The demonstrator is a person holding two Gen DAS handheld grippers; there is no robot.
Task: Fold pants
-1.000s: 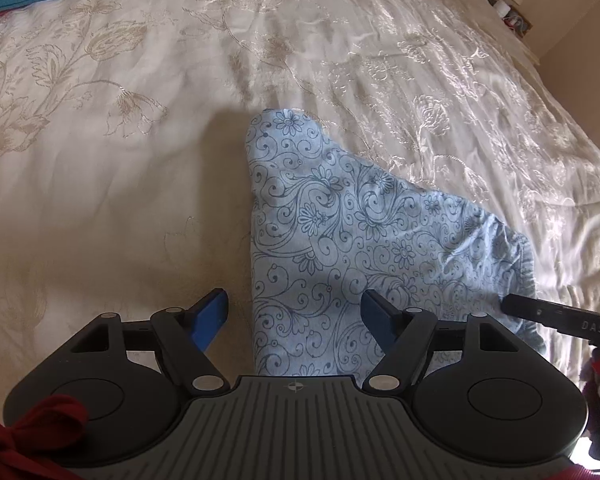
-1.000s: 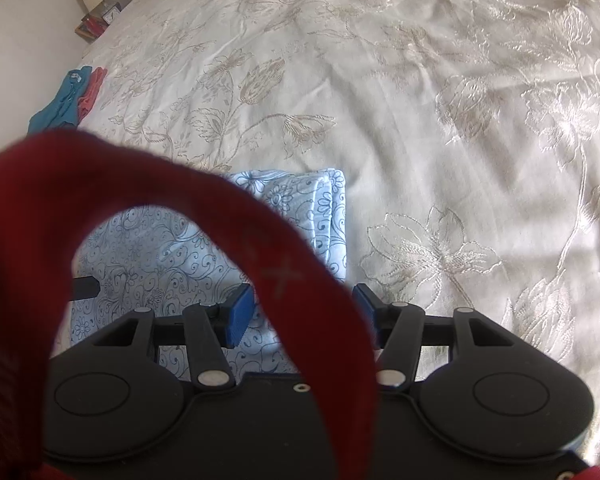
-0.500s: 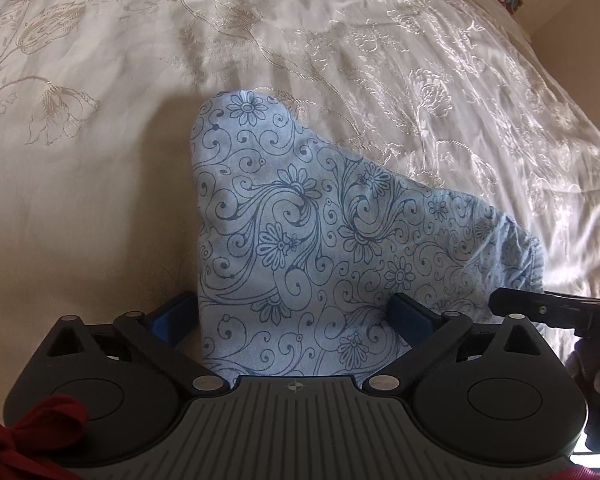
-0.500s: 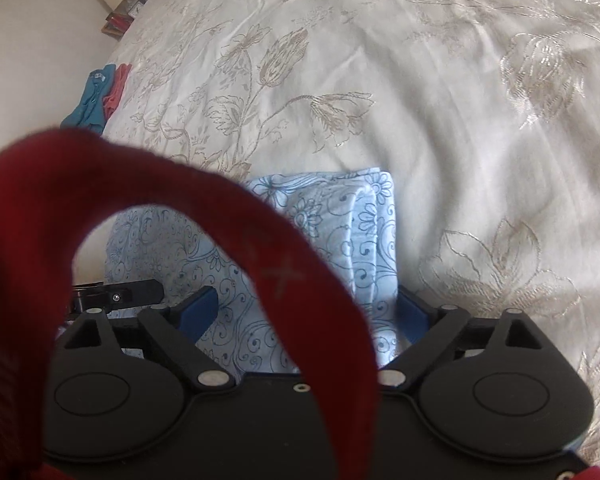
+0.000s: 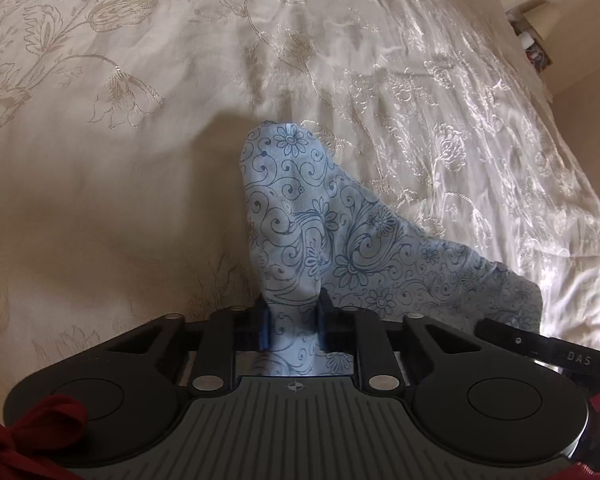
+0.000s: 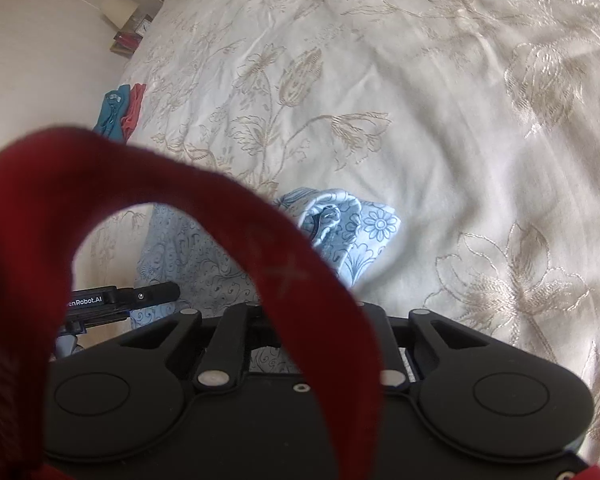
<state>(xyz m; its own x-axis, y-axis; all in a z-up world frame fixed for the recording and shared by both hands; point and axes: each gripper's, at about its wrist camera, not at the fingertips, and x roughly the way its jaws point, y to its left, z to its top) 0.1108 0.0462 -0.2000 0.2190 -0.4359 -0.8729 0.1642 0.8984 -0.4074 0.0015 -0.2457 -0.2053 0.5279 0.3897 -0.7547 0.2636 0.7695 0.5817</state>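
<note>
A wide bed [image 5: 148, 208] with a cream cover stitched in flowers fills both views, and the pants [image 5: 340, 240], pale blue with a dark swirl print, lie on it already folded down to a small bundle. Far off at the bed's edge sits a teal and coral pile of clothes [image 6: 118, 110].

The bundle runs crosswise between the two hands, its long axis going from the left tongs [image 5: 292, 326] toward the right tongs [image 6: 312, 340], so each pair has one near corner and neither is closer than the other. From both, the cloth stretches forward and away over the cover.

The left tongs are clenched on their corner, the cloth bunched up between the blue pads [image 5: 264, 328]. The right tongs look drawn in close too, with printed cloth showing in the gap (a red strap [image 6: 180, 208] hides the fingertips), so I cannot tell for certain that they grip it.
</note>
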